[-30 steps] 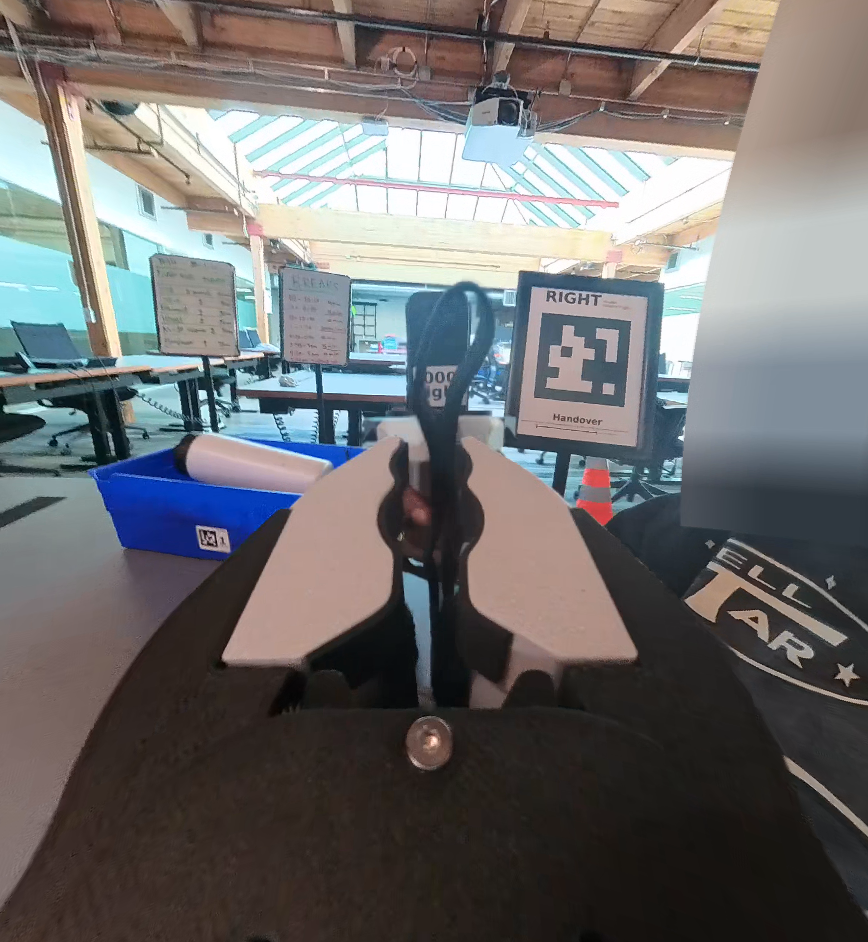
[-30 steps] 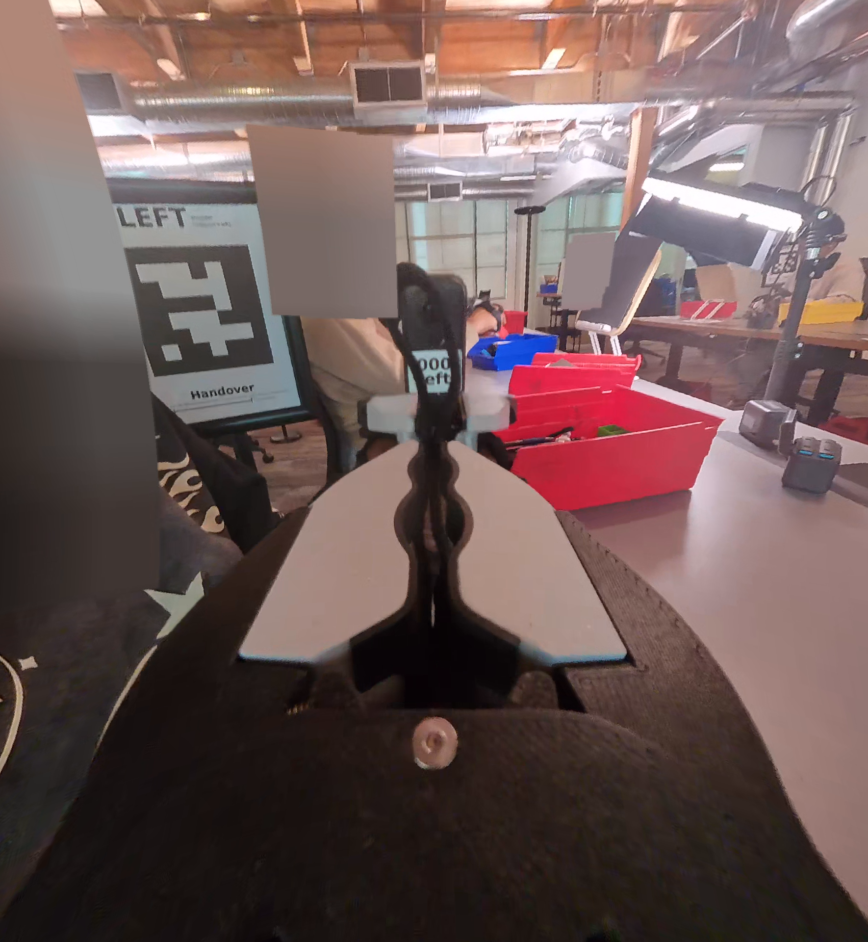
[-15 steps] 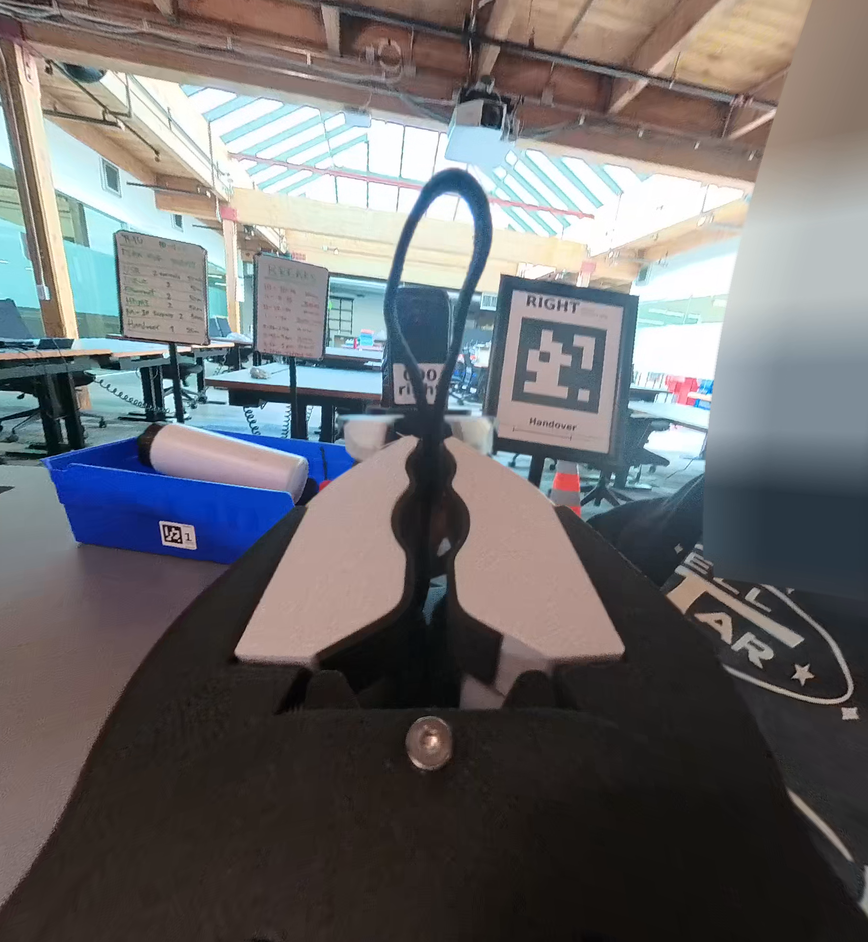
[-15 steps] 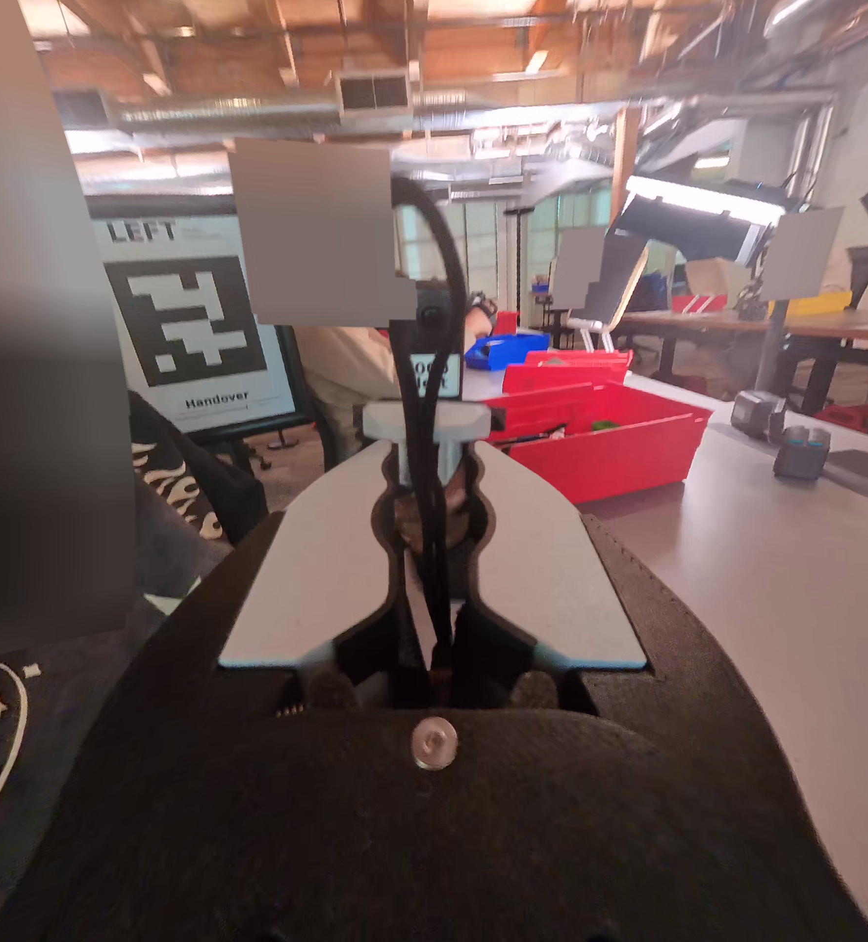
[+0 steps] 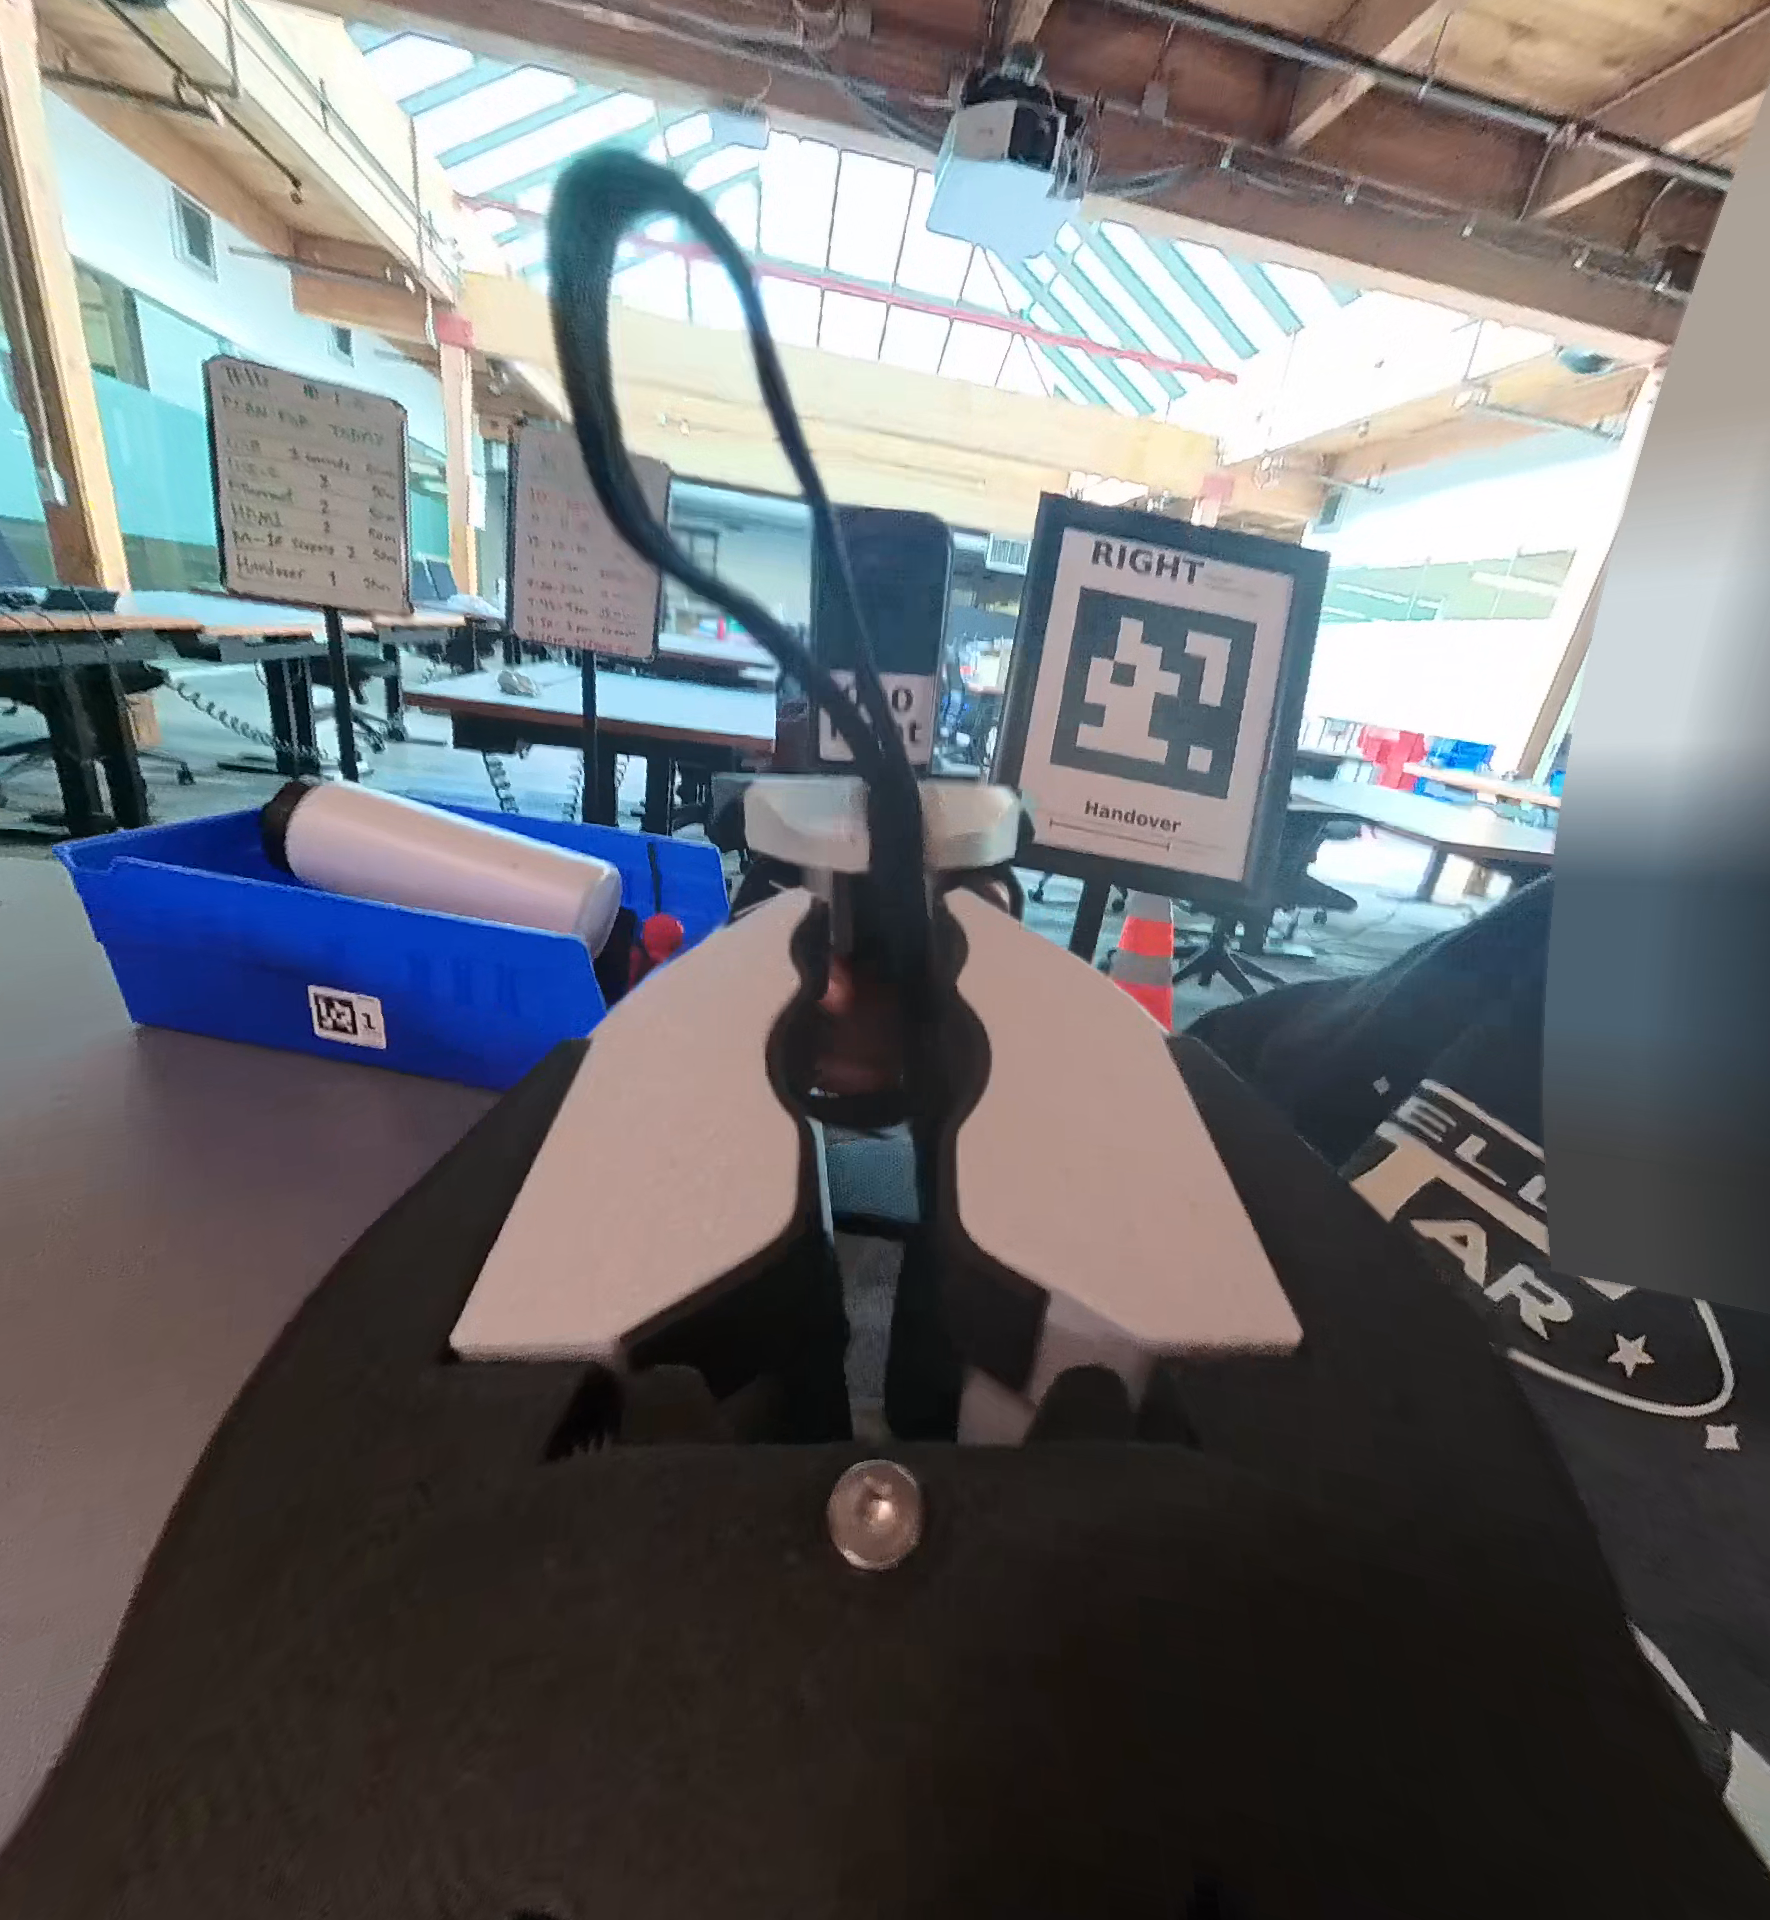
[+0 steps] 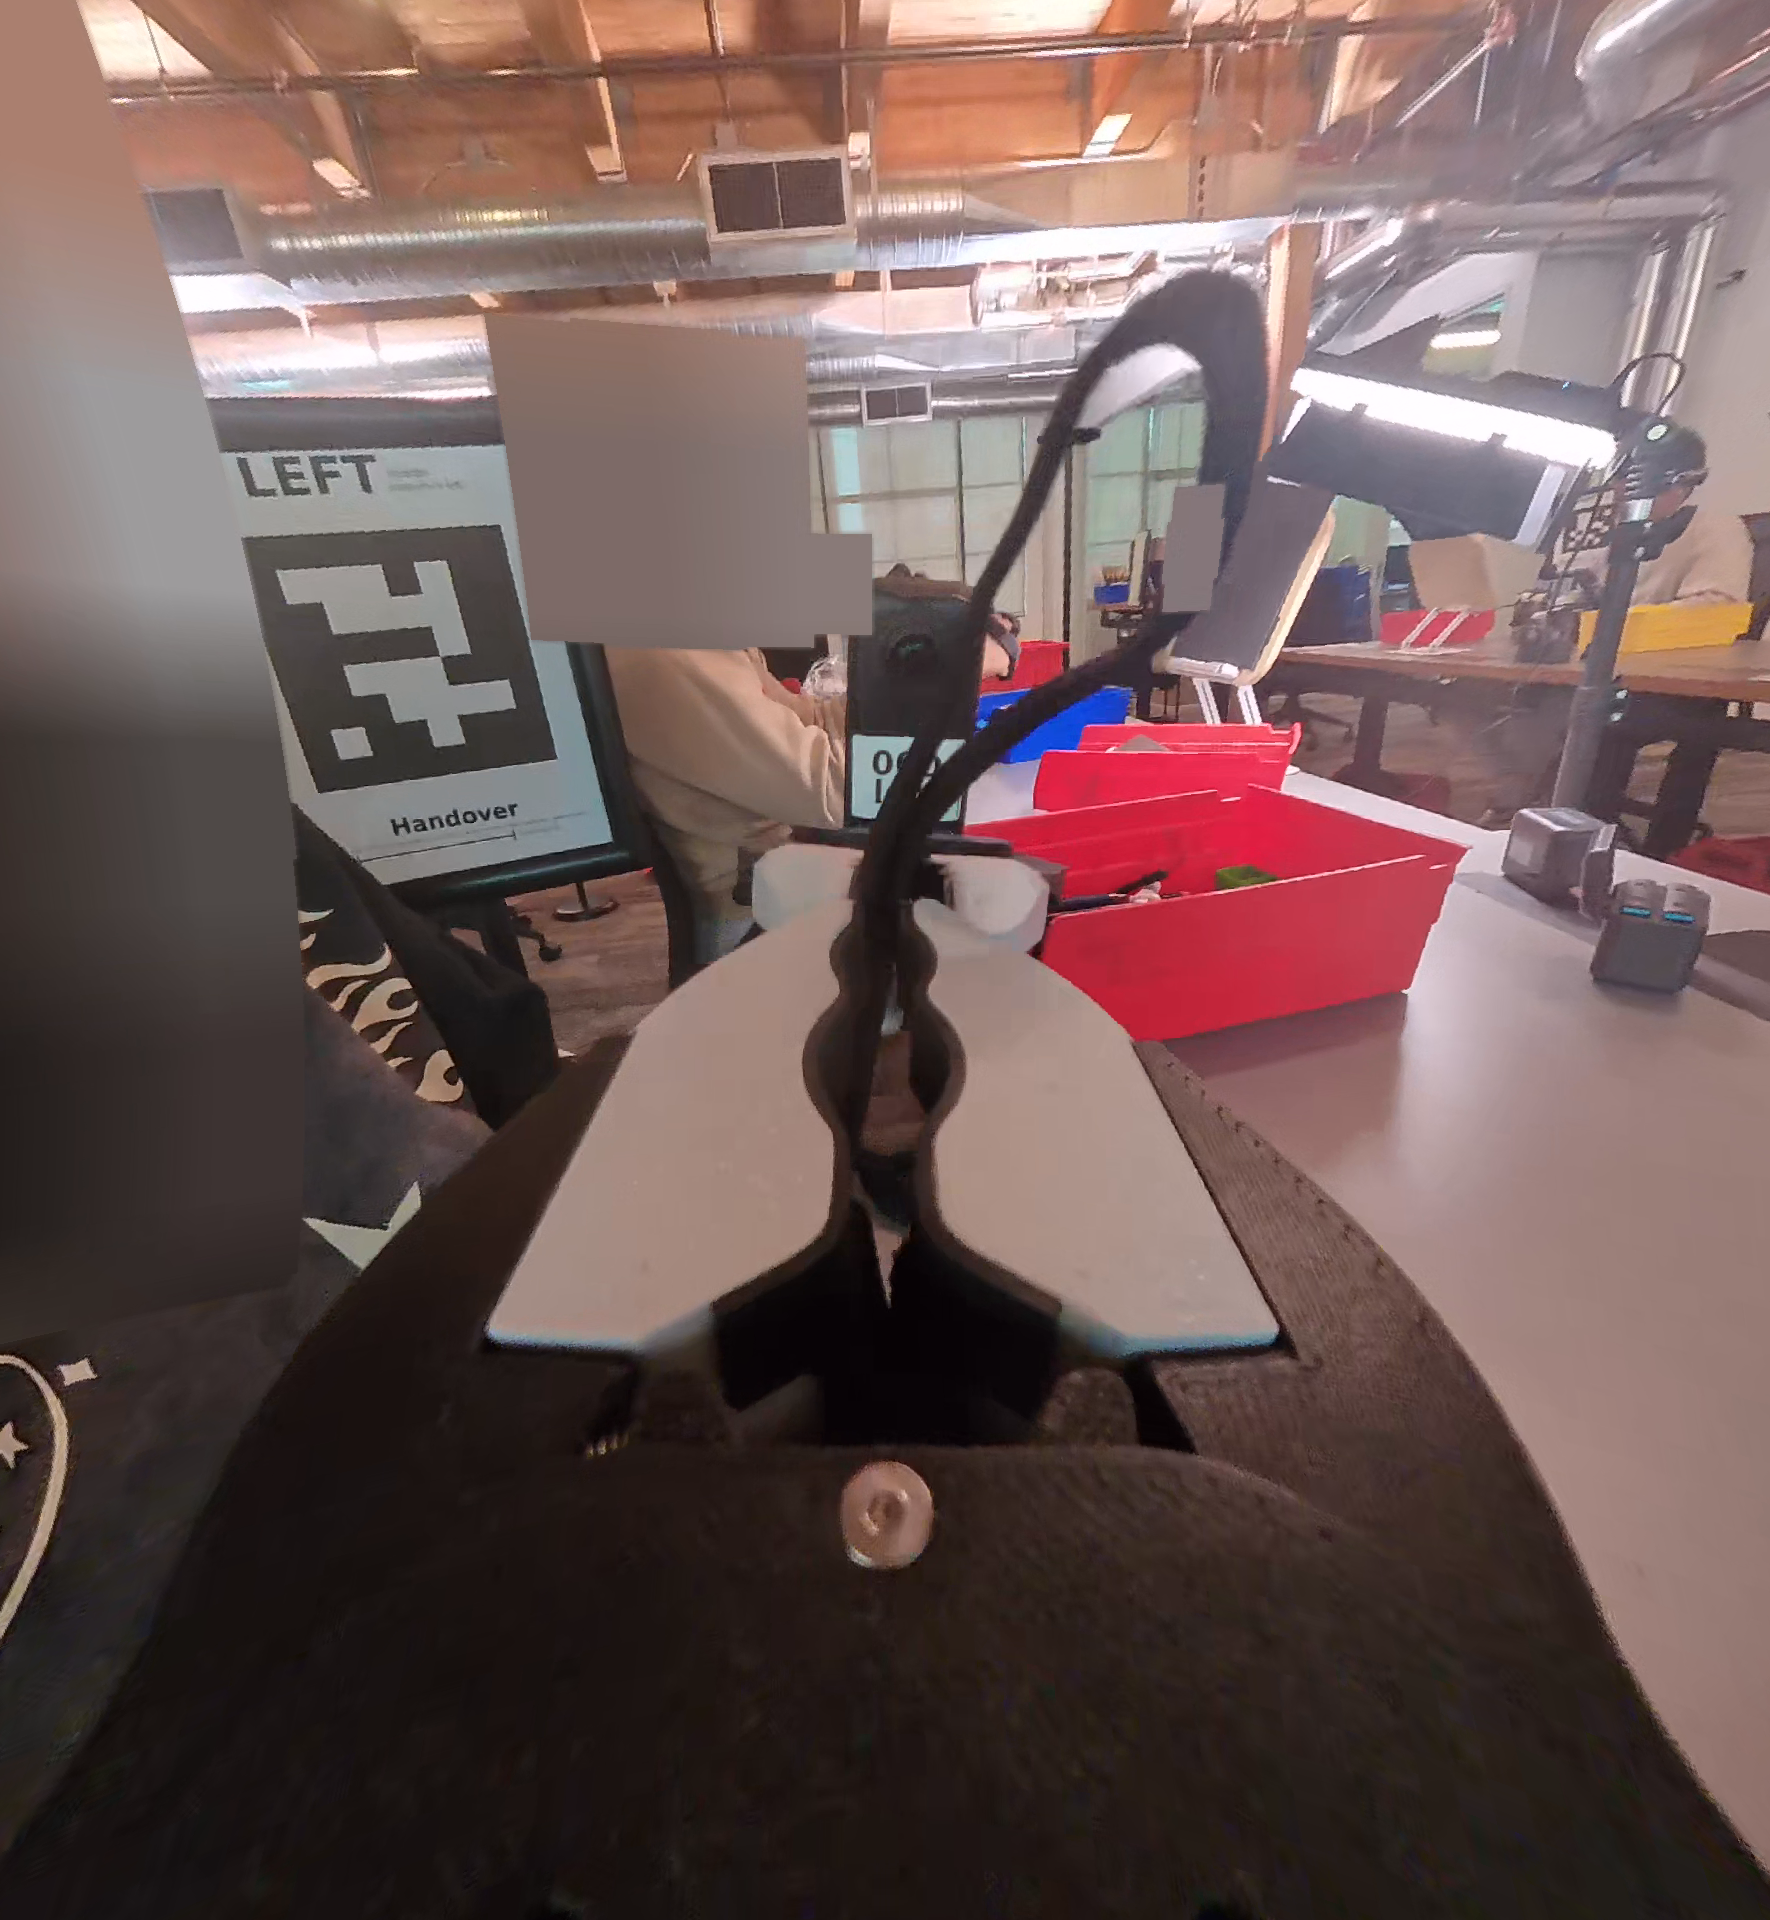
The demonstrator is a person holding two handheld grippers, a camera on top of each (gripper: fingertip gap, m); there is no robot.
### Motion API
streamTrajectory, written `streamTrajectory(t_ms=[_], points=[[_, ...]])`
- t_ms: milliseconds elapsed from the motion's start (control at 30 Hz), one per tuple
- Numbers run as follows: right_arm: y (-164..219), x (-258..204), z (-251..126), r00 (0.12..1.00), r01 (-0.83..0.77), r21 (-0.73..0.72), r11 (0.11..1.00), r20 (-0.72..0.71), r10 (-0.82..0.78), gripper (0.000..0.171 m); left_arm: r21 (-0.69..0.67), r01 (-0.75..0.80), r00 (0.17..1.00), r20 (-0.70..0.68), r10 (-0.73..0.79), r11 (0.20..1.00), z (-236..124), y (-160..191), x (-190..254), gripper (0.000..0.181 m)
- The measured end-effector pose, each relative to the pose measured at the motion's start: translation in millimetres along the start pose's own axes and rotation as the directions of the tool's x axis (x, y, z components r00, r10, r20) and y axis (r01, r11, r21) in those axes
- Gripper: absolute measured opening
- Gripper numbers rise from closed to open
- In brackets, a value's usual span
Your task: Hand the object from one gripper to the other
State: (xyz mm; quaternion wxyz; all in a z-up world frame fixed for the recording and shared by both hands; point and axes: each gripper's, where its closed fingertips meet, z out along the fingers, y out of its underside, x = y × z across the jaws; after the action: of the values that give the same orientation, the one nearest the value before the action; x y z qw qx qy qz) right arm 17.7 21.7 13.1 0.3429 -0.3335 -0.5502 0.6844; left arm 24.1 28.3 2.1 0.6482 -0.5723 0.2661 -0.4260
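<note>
Black cord, blue bin

Left gripper: two flat pale grey fingers with scalloped black inner edges, seated in a wide black textured body with one silver screw at centre. Right gripper: same build (grey fingers, black body, silver screw). Person wears a black top with white print.

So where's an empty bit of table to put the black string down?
Bare grey table lies in front of the blue bin. More grey table sits before the red bin, short of the small grey boxes. The bins themselves are crowded.
</note>
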Motion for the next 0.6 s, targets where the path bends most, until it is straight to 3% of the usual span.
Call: streamTrajectory(t_ms=[33,100,200,400,500,600], points=[[-1.7,0.6,-0.6,1.0,0.007,0.008,1.0,-0.008,-0.007,0.006,-0.03,-0.001,1.0,-0.003,0.001,1.0,1.5,4.5,0.4,0.018],[-3.9,2.0,-1.4,1.0,0.013,0.019,1.0,-0.025,-0.013,0.006,-0.048,-0.025,1.0,-0.018,0.024,0.999,3.3,7.4,3.8,0.006],[-5.9,1.4,-1.4,1.0,0.009,0.035,0.999,-0.026,-0.008,0.007,-0.04,-0.035,0.999,-0.007,0.035,0.999,2.8,4.9,3.8,0.005],[9.6,-0.4,1.4,1.0,-0.003,-0.06,0.998,0.008,0.003,0.027,0.064,0.009,1.0,-0.016,-0.008,0.998,-4.8,-12.4,3.7,0.006],[23.6,-6.3,5.4,0.999,0.005,-0.139,0.99,0.05,0.001,0.023,0.081,0.015,1.0,-0.01,-0.014,0.997,-7.3,-15.8,2.5,0.006],[24.6,-4.8,6.7,0.999,0.031,-0.139,0.99,0.036,-0.026,0.006,0.094,0.018,1.0,-0.018,-0.017,0.995,-6.6,-17.2,3.9,0.007]])
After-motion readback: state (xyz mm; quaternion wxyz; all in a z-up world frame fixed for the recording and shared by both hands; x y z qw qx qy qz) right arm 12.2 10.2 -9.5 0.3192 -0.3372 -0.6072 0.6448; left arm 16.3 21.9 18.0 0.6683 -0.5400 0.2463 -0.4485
